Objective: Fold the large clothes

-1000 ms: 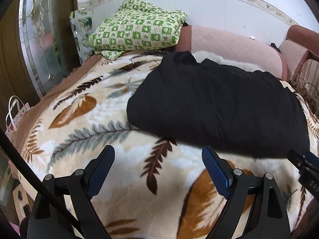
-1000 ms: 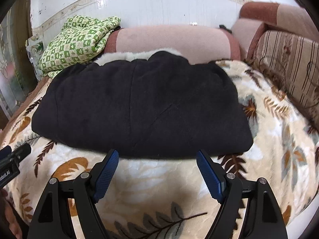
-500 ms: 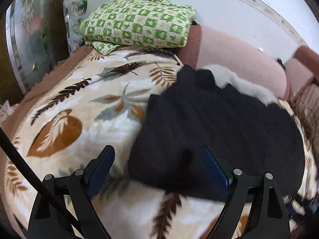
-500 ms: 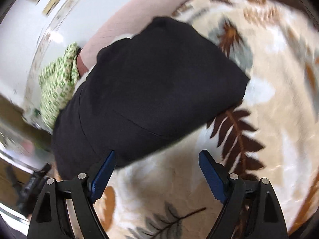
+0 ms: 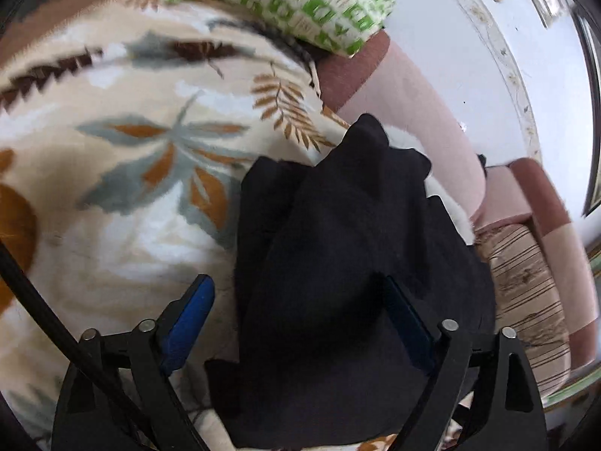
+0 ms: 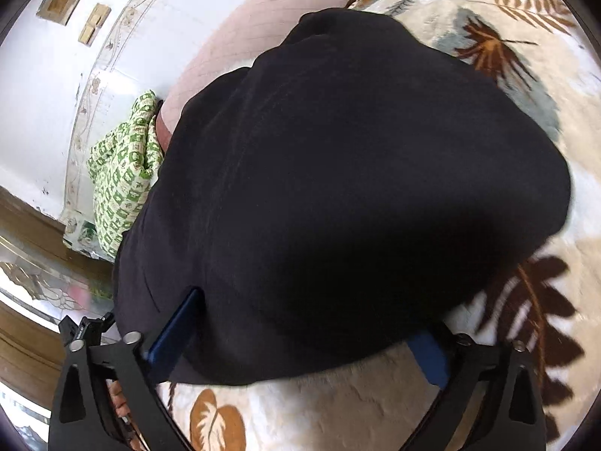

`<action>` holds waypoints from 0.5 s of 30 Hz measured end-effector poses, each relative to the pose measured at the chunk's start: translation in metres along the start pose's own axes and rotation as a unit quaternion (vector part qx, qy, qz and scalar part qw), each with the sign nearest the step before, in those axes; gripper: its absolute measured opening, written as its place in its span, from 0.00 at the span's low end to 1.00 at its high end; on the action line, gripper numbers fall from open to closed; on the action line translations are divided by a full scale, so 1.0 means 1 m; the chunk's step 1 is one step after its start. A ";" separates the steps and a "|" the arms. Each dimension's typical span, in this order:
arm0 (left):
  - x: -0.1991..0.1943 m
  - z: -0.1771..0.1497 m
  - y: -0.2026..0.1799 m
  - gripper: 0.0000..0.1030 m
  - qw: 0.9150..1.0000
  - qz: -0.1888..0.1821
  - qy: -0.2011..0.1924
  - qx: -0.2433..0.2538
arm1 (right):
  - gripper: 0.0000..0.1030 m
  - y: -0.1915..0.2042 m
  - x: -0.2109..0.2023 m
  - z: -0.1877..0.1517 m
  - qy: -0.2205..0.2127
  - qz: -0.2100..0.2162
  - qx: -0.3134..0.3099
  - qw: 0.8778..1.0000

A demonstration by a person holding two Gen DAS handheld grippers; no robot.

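A large black garment (image 5: 338, 263) lies folded on a leaf-patterned blanket (image 5: 124, 173); it also fills the right wrist view (image 6: 357, 188). A white fur collar (image 5: 447, 203) shows at its far edge. My left gripper (image 5: 296, 319) is open, its jaws either side of the garment's near left edge, the cloth lying between them. My right gripper (image 6: 300, 338) is open, its jaws astride the garment's near right edge; the right finger (image 6: 428, 357) sits low under the hem, partly hidden.
A green checked quilt (image 5: 300, 0) is stacked at the back left, also in the right wrist view (image 6: 124, 173). A pink bolster (image 5: 405, 112) runs along the white wall. A striped cushion (image 5: 526, 293) lies at the right. A glass door panel (image 6: 33, 282) stands at the left.
Both grippers have moved forward from in front of the garment onto its near edge and tilted. The cloth now lies between each pair of open jaws.
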State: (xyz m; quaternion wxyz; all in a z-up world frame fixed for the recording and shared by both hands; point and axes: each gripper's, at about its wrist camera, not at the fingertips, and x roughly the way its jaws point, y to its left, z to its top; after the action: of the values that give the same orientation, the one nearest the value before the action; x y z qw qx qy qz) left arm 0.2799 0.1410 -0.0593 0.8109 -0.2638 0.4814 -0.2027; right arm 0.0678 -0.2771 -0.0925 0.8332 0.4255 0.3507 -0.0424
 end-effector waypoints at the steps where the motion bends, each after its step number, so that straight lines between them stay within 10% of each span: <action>1: 0.005 0.001 0.006 0.91 1.000 -0.016 0.010 -0.018 | 1.00 0.001 0.004 0.002 0.000 -0.001 -0.002 1.000; 7: 0.009 -0.009 -0.007 0.73 0.998 -0.031 0.036 -0.042 | 0.98 0.000 0.010 0.013 0.003 0.014 0.006 1.000; 12: -0.019 -0.017 -0.038 0.46 1.000 0.016 -0.002 0.000 | 0.56 0.015 -0.011 0.019 -0.002 0.033 -0.015 0.999; 15: -0.035 -0.027 -0.050 0.40 1.000 0.024 -0.009 0.010 | 0.48 0.017 -0.022 0.024 -0.006 0.055 -0.007 0.998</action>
State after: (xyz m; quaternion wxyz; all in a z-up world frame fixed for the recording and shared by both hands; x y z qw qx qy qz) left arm 0.2364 0.1169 -0.0151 0.8226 -0.2457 0.4780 -0.1858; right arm 0.0707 -0.2893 -0.0580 0.8394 0.4377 0.3221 0.0038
